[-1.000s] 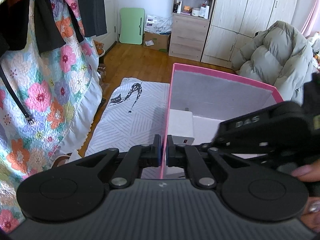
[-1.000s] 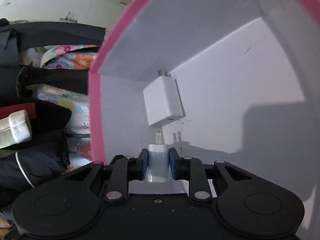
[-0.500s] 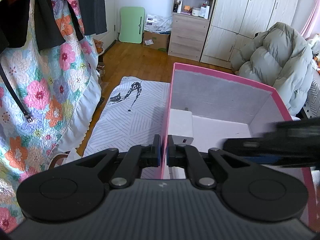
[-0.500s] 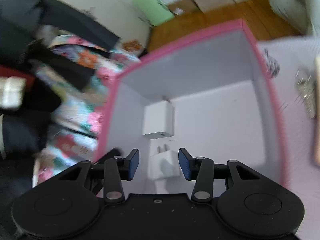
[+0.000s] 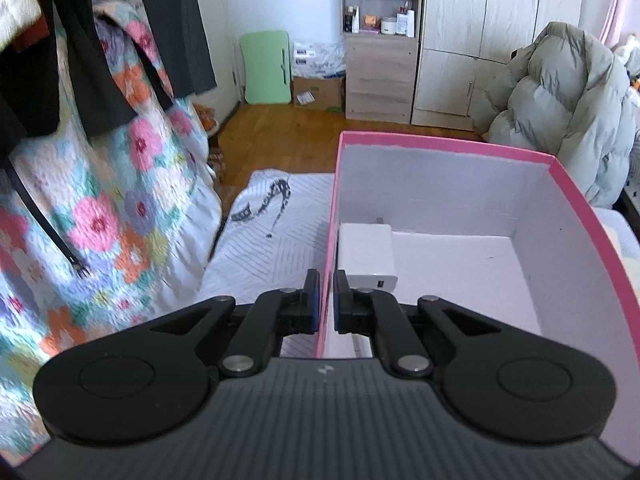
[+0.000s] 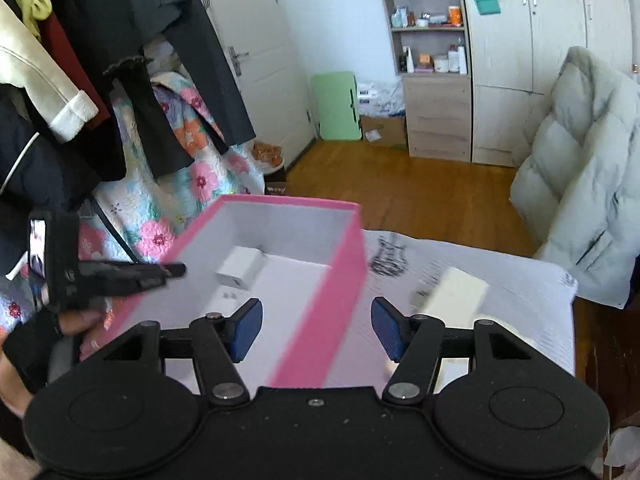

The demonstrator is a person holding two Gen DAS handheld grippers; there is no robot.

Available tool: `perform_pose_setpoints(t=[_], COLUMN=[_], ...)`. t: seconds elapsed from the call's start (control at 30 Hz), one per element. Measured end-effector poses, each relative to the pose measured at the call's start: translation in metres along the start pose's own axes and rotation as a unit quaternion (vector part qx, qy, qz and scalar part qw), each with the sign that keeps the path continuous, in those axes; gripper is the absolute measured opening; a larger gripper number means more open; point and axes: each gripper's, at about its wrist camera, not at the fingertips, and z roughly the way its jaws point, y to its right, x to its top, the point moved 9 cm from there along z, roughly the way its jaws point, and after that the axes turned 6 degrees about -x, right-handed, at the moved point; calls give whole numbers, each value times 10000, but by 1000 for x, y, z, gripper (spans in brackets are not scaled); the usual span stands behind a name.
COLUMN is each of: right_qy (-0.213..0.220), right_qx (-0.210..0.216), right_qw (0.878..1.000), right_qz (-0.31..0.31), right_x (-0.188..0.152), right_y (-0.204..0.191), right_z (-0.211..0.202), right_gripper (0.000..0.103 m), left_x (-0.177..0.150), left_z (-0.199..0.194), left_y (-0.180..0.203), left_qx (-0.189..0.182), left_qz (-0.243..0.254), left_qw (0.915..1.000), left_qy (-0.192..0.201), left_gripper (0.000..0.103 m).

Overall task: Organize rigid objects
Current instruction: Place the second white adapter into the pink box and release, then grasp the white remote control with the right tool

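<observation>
The pink box, white inside, stands on a white patterned cloth. We see a large white charger lying on the box floor against the left wall, near the far left corner. In the right wrist view a smaller white plug lies just nearer than it, blurred.

The left gripper has its jaws nearly together and clamped on the box's left wall (one pad outside, one inside). The same gripper shows at far left in the right wrist view, a hand on its handle.

The right gripper is above the box's right wall, its jaws opening wide with nothing gripped between them.

On the cloth right of the box lies a pale rectangular block, blurred.
</observation>
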Motion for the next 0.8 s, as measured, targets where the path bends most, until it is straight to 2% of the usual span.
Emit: perform_pose_setpoints(t=[0.1,0.3,0.43,0.67,0.73,0.77,0.8], right_qy=[-95,-563,-601,-519,-525,-518,-494], right_qx=[8,-626,-1132,-1475,-1455,-1416,-1436], right_qw=[9999,9960,9911,9871,9871,9877,9878], right_qz=[-80,310,363,349,412,404,346], right_x=[-32,-79,-87,-90,-95,-97,-98], right_y=[14,53,70,78,81,81,81], right_z=[6,34,50,65,66,65,64], right_gripper=[66,67,67,67,66,58,45], left_x=[2,3,3,3,3,3,3], left_z=[-3,-6,-10,-10,-10,-10,-10], left_y=[5,5,6,9,10,10,10], left_qx=[128,81,97,179,171,171,172], left_qz=[170,116,168,281,274,274,279], left_qw=[9997,9997,9993,9989,9989,9989,9989], left_qy=[120,197,323,336,333,333,336], left_gripper=[5,5,5,5,5,5,5])
